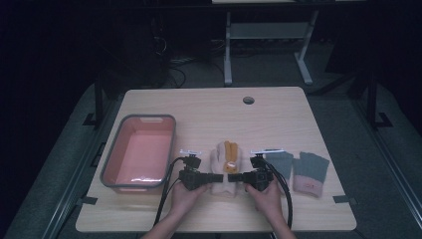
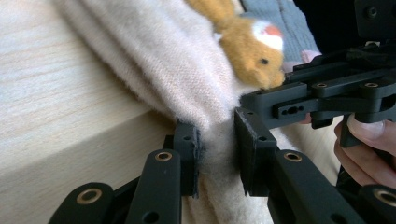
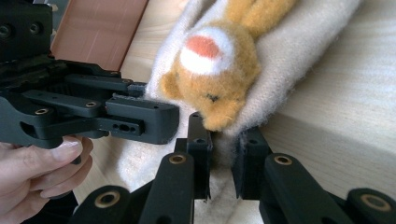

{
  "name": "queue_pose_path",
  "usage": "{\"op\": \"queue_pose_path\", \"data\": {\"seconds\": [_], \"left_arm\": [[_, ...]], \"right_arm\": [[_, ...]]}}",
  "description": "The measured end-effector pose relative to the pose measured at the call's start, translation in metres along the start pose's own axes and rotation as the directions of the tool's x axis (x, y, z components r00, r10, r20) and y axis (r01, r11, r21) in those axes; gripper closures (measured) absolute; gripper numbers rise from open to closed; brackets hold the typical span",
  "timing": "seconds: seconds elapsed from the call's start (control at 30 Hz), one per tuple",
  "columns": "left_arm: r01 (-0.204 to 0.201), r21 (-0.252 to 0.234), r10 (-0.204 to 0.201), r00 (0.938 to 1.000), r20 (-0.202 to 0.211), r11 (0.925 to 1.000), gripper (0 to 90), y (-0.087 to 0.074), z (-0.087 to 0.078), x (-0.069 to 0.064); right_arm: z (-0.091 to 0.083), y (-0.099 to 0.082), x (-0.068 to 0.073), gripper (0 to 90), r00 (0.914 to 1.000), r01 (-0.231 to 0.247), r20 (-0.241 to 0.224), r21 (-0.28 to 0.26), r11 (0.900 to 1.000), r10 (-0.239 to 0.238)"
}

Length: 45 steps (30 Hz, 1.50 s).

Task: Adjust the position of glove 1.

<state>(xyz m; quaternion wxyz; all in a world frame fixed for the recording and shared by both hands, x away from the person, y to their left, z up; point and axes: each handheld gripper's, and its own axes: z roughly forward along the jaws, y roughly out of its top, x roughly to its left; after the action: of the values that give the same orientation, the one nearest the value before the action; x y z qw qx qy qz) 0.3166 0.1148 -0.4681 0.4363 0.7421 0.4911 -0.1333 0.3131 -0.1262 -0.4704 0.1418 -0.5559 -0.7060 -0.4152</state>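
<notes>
Two grippers pinch one cream glove (image 1: 224,169), mid-table near front edge. Pink bin (image 1: 139,152) waits at left, likely destination. Left gripper (image 1: 215,178) clenched on glove's cuff fabric, right gripper (image 1: 234,177) likewise clamped opposite, probably so the limp knit lifts evenly. Grey gloves (image 1: 298,169) lie at right, untouched.

Both grippers are matte black all over: the left gripper (image 1: 215,178) and the right gripper (image 1: 235,177) each trail looping black cables toward the bottom of the frame. Up close, brass-ringed pivots dot flat black linkage arms with square pads. Bare forearms, no sleeves.
</notes>
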Motion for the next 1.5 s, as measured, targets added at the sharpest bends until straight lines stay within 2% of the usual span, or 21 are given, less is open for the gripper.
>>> {"op": "queue_pose_path", "data": {"seconds": [0.13,0.53,0.7,1.03,1.17,1.5], "left_arm": [[0.011,-0.019,-0.011,0.9997,0.023,0.9998,71.7,0.003,-0.004,-0.002],[-0.020,-0.075,0.025,0.9978,0.062,0.9970,71.8,0.017,-0.027,-0.016],[-0.020,-0.103,0.028,0.9961,0.083,0.9945,71.8,0.023,-0.037,-0.019],[-0.048,-0.136,0.061,0.9937,0.094,0.9895,71.8,0.037,-0.059,-0.023],[-0.047,-0.154,0.063,0.9930,0.100,0.9870,71.8,0.043,-0.069,-0.024],[-0.072,-0.177,0.089,0.9921,0.089,0.9816,71.7,0.059,-0.095,-0.028]], "right_arm": [[-0.005,0.003,0.005,79.6,0.9999,0.014,-0.002,-0.011,0.9998,-0.014],[-0.025,0.016,0.025,79.7,0.9985,0.046,-0.029,-0.044,0.9980,-0.047],[-0.032,0.023,0.035,79.7,0.9970,0.064,-0.041,-0.060,0.9962,-0.066],[-0.039,0.039,0.055,79.7,0.9936,0.097,-0.050,-0.078,0.9922,-0.102],[-0.041,0.046,0.065,79.7,0.9914,0.114,-0.055,-0.085,0.9899,-0.119],[-0.044,0.067,0.090,79.7,0.9840,0.166,-0.051,-0.092,0.9819,-0.171]]}}
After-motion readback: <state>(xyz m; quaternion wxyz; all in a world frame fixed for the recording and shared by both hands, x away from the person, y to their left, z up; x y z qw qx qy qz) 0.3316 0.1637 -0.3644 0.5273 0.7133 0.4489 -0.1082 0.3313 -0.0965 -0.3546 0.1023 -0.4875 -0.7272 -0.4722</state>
